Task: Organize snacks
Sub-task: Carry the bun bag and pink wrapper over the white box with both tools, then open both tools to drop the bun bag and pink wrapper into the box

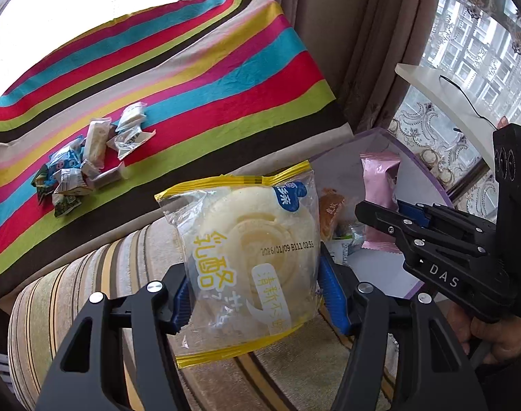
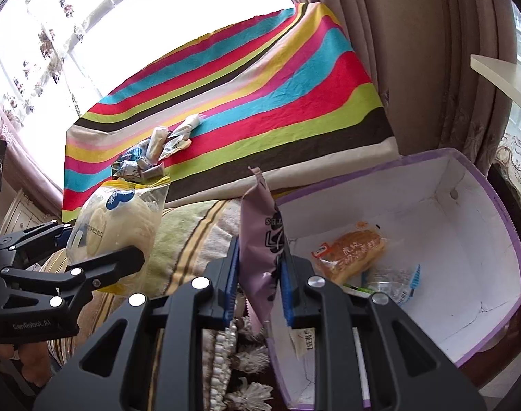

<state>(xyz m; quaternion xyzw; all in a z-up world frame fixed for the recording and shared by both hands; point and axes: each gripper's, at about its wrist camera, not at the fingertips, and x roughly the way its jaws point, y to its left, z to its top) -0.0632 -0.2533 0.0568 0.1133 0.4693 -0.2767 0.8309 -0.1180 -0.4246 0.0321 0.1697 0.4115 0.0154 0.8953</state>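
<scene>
My left gripper (image 1: 253,294) is shut on a clear yellow-edged bag holding a pale round bun (image 1: 250,260) and holds it above the striped sofa arm; it also shows in the right wrist view (image 2: 116,229). My right gripper (image 2: 260,274) is shut on a pink snack packet (image 2: 263,239), held upright over the near left rim of the purple-edged white box (image 2: 493,226). The packet also shows in the left wrist view (image 1: 380,198). In the box lie a wrapped brown bread (image 2: 349,253) and a clear wrapper (image 2: 394,284).
A pile of several small wrapped snacks (image 1: 92,157) lies on the striped cloth (image 1: 209,78) behind the sofa arm (image 1: 89,294). Curtains (image 2: 414,51) hang behind. A white shelf (image 1: 442,92) juts out at the right.
</scene>
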